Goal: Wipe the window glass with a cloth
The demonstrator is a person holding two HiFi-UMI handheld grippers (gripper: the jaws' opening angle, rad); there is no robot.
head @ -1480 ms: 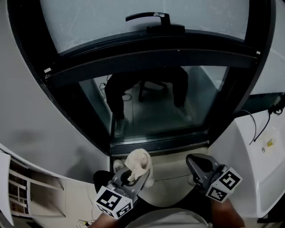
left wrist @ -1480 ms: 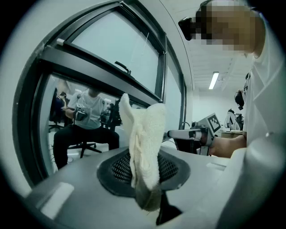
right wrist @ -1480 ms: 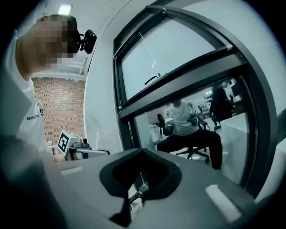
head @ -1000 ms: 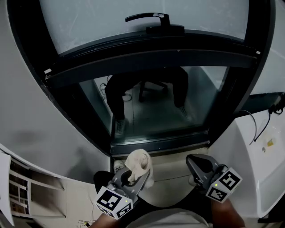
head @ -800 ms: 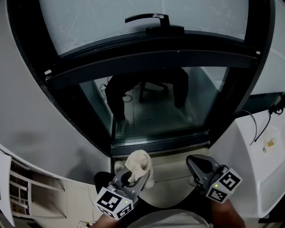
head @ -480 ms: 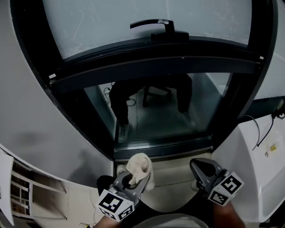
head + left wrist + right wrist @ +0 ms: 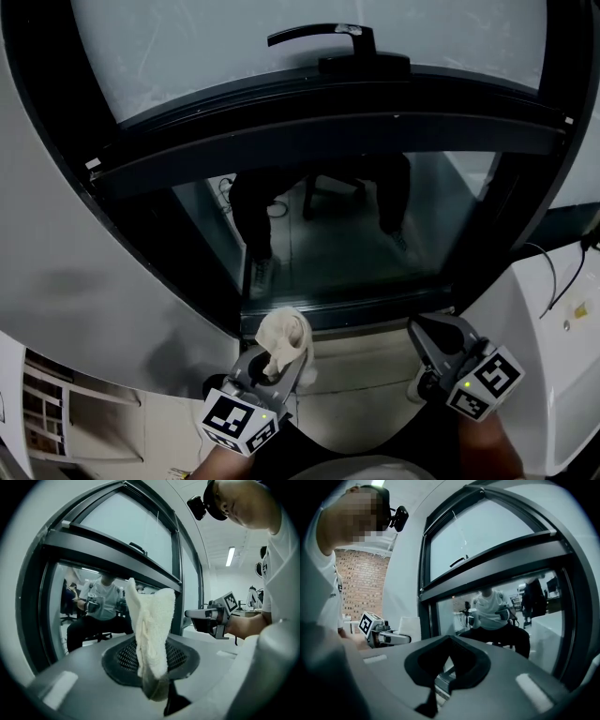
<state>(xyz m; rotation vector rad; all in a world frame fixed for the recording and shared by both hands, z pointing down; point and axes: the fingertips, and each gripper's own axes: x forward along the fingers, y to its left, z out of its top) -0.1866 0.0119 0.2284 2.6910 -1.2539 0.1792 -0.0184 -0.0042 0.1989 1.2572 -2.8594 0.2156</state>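
Observation:
The window has a dark frame (image 7: 309, 131), a frosted upper pane and a clear lower glass pane (image 7: 328, 234), which also shows in the left gripper view (image 7: 89, 616) and the right gripper view (image 7: 497, 616). A cream cloth (image 7: 284, 337) stands bunched upright out of my left gripper (image 7: 279, 361), just below the window's bottom rail. In the left gripper view the cloth (image 7: 152, 630) is pinched in my left gripper (image 7: 157, 688), which is shut on it. My right gripper (image 7: 431, 330) hovers to the right at the same height. Its jaws (image 7: 440, 677) are shut with nothing between them.
A black handle (image 7: 323, 36) sits on the upper sash. Behind the lower pane a seated person (image 7: 258, 202) and an office chair (image 7: 333, 187) show. A white casing (image 7: 553, 366) with a cable (image 7: 548, 272) stands at the right, a grey wall (image 7: 84, 281) at the left.
Both grippers have edged forward toward the window's bottom rail, and the head view has shifted a little. The cloth stays held in the left gripper.

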